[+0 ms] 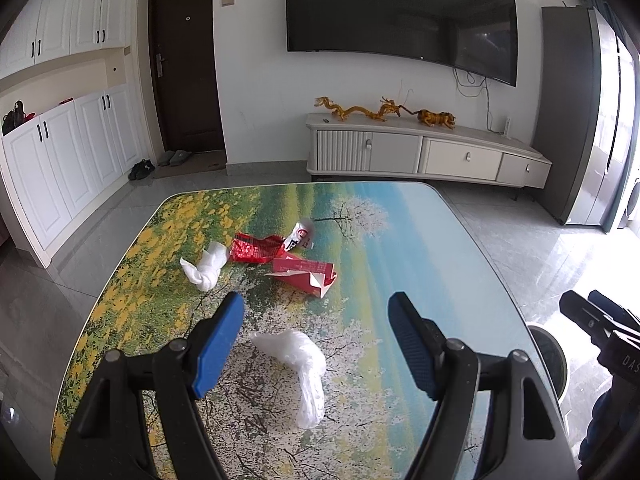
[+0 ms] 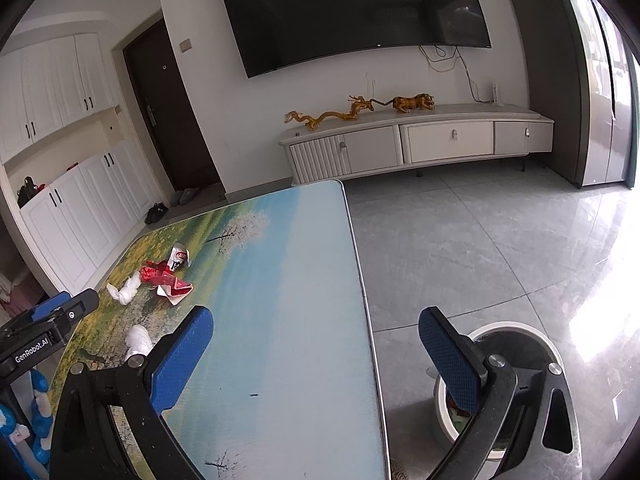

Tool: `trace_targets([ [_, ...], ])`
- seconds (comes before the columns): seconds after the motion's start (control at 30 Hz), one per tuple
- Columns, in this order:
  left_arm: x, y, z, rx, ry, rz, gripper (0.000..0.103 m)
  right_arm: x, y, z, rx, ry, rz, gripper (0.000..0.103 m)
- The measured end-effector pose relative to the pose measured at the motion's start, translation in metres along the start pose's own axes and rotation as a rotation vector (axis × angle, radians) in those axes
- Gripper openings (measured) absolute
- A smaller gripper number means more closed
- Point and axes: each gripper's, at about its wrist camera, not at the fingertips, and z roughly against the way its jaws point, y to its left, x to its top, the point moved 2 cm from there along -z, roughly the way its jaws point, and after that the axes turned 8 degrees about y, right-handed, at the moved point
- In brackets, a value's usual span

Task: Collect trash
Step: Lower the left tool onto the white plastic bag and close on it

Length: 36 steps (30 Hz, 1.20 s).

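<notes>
Meanwhile, both the left gripper (image 1: 316, 312) and right gripper (image 2: 316, 330) are hanging released and empty; the white bin (image 2: 442, 408) beside the table's (image 2: 288, 320) right edge is holding colourful scraps.

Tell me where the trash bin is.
The bin stands on the floor off the table's right edge, behind the right gripper in the right wrist view.
</notes>
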Motion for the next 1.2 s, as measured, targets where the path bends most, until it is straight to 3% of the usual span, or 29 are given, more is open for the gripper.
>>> trace_targets([
  [0.67, -0.008, 0.001, -0.037, -0.02, 0.096, 0.016, 0.073, -0.001, -0.001, -0.022, 0.005, 0.049, -0.004, 0.103],
  [1.2, -0.022, 0.016, -0.079, -0.048, 0.185, 0.052, 0.073, 0.008, 0.023, -0.053, 0.03, 0.108, 0.061, 0.103],
])
